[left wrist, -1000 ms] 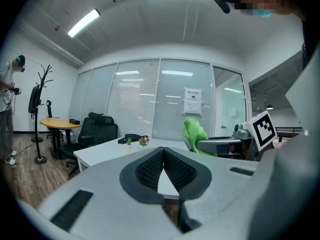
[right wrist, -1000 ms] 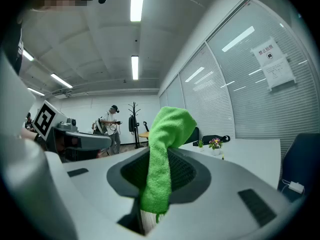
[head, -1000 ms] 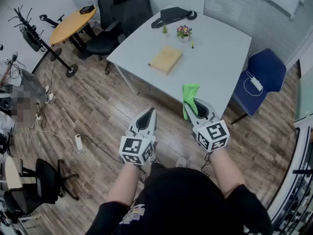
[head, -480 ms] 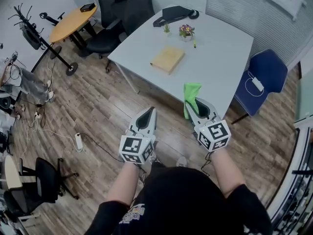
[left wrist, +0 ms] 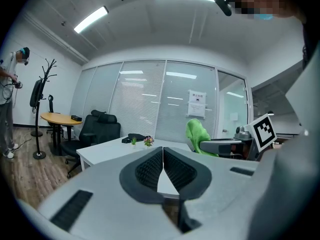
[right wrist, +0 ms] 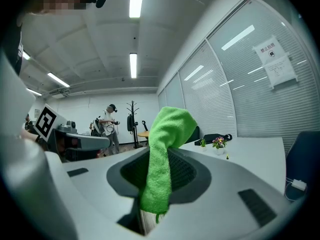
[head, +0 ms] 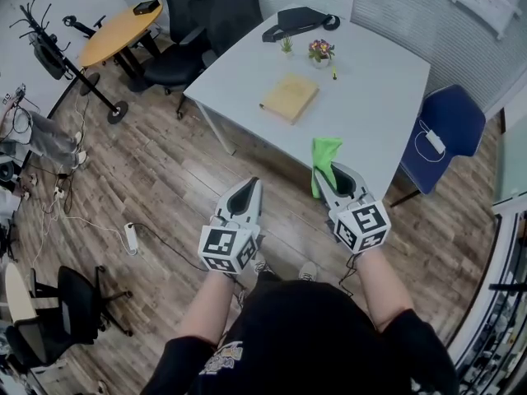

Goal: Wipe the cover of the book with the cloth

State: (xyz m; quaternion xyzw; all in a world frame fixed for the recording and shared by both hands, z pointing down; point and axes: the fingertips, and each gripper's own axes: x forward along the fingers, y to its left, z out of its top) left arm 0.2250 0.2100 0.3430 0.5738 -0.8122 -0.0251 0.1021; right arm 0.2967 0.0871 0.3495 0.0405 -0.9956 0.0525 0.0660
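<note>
A tan book (head: pixel 289 97) lies flat on the white table (head: pixel 370 97), toward its left side. My right gripper (head: pixel 323 171) is shut on a bright green cloth (head: pixel 323 161) that drapes over its jaws (right wrist: pixel 162 169); it hovers just short of the table's near edge. My left gripper (head: pixel 247 189) hangs over the wooden floor, left of the right one, with its jaws shut and nothing between them (left wrist: pixel 162 156). In the left gripper view the cloth (left wrist: pixel 199 136) and the right gripper show at right. Both grippers are well short of the book.
A small flower pot (head: pixel 319 52), a tiny plant (head: pixel 286 45) and a black bag (head: pixel 296 20) sit at the table's far end. Black office chairs (head: pixel 206 23) stand at its far left, a blue chair (head: pixel 440 130) at its right. A round wooden table (head: pixel 115 35) and a coat stand (head: pixel 70 64) are at left. A person (right wrist: pixel 107 126) stands in the distance.
The view has drifted slightly, so the table and book sit a little farther right and lower in frame. Both grippers keep their pose, and the cloth stays in the right one.
</note>
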